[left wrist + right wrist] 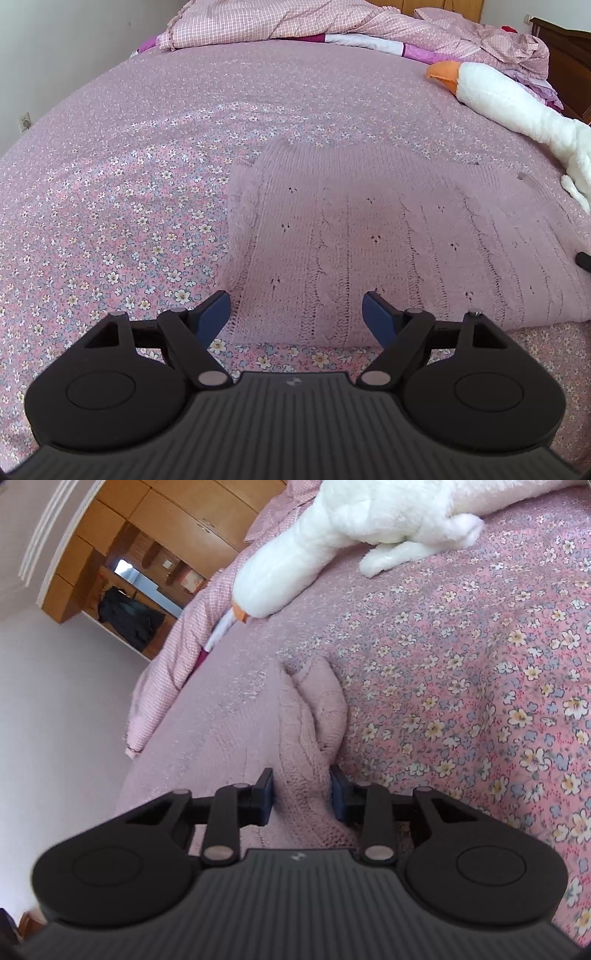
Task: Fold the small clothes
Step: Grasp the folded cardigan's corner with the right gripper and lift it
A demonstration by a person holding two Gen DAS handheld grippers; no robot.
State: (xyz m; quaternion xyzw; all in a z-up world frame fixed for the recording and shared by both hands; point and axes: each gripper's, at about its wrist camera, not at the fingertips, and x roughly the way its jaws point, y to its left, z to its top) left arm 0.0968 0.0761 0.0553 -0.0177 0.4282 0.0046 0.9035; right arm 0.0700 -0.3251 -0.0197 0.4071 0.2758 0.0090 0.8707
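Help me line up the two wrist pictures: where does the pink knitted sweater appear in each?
Left wrist view: the pink knitted sweater lies flat on the floral bedsheet, centre to right, ahead of the open left gripper.
Right wrist view: the sweater is bunched at lower centre, with the right gripper shut on it.
Shared landmark: the white plush goose.

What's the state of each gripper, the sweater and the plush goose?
left gripper: open, fingers apart over the sweater's near edge, holding nothing.
right gripper: shut on a bunched fold of the sweater.
pink knit sweater: spread mostly flat on the bed, one edge gathered up.
plush goose: lying on its side on the floral bedspread, apart from the sweater.
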